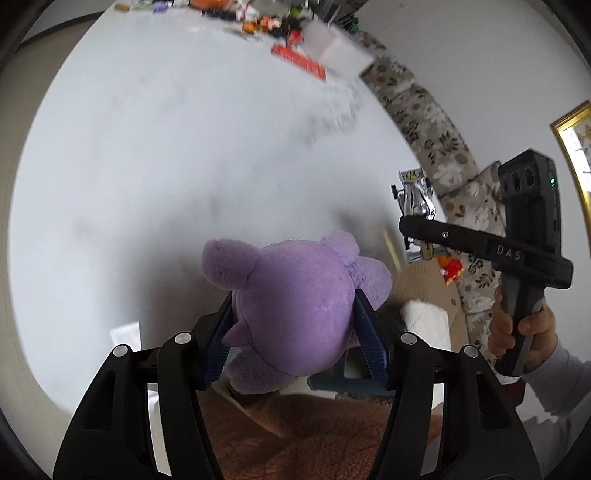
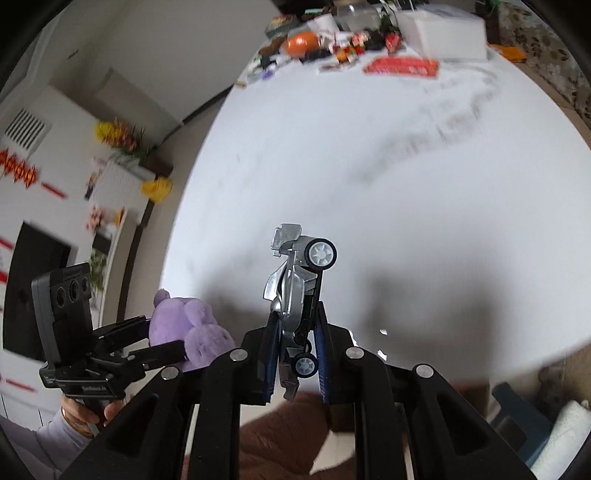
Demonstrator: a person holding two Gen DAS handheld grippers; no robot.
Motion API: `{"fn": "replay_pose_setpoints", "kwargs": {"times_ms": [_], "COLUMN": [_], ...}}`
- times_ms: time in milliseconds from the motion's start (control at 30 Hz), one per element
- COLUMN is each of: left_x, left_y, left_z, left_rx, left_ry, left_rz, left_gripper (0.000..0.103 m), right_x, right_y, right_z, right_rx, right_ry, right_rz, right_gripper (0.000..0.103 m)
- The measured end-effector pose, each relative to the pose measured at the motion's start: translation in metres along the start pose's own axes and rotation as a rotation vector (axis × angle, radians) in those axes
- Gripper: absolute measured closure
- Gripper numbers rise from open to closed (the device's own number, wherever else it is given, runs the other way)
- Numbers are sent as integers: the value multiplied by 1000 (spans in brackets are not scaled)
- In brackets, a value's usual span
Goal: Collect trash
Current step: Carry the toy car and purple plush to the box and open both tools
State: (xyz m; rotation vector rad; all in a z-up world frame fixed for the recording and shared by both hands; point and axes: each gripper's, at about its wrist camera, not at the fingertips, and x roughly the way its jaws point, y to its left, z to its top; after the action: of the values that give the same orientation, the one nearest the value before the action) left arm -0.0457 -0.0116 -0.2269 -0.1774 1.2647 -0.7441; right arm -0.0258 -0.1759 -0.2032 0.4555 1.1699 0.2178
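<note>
My left gripper point(image 1: 293, 310) is shut on a purple plush toy point(image 1: 295, 302) and holds it above the near edge of the round white table point(image 1: 166, 166). My right gripper point(image 2: 297, 317) is shut on a silver toy car point(image 2: 295, 291), held nose up over the table point(image 2: 369, 166). In the left wrist view the right gripper point(image 1: 410, 225) is at the right, with the car point(image 1: 415, 199) in it. In the right wrist view the left gripper point(image 2: 162, 336) is at the lower left, with the plush point(image 2: 188, 325).
Across the table lie a red packet point(image 1: 299, 62), a white box point(image 2: 443, 29) and small clutter point(image 2: 332, 40). A floral sofa point(image 1: 436, 147) runs along the right. A paper towel roll point(image 1: 428, 321) and a brown fleece point(image 1: 314, 435) are below the grippers.
</note>
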Motion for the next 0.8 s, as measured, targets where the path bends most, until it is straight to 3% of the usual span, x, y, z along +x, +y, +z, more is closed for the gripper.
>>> {"fn": "replay_pose_setpoints", "kwargs": {"times_ms": [133,267,433,500,533,600,667,800], "left_x": [43,117,224,269,291,317,336,334], "left_y": [-28,-40,-16,0,9,22,32,35], "left_z": [-58,-105,-147,-159,-163,-171,-181,-185], "left_rx": [-25,-2,-36,-64,-88,-137,-165,-184], "left_ry": [51,125,230,284,334,415,473,461], "left_rz": [34,112,228,329,378,440,472,505], "left_gripper": [44,43,42,36,34,29,29,29], "right_x": [-6,14,76,100,110,126,136,137], "right_y": [-32,-77,-140,-164,-175,-195,-216,-224], "right_z": [-61,-119,-168,-176,-180,-184,-188,-195], "right_rx": [-11,2,78,108,119,157,225,255], "right_ry": [42,91,139,150,148,157,169,177], "right_rz": [-42,-102,-149,-161,-186,-244,-253,-254], "right_gripper": [85,85,85,85,80,25,27,27]}}
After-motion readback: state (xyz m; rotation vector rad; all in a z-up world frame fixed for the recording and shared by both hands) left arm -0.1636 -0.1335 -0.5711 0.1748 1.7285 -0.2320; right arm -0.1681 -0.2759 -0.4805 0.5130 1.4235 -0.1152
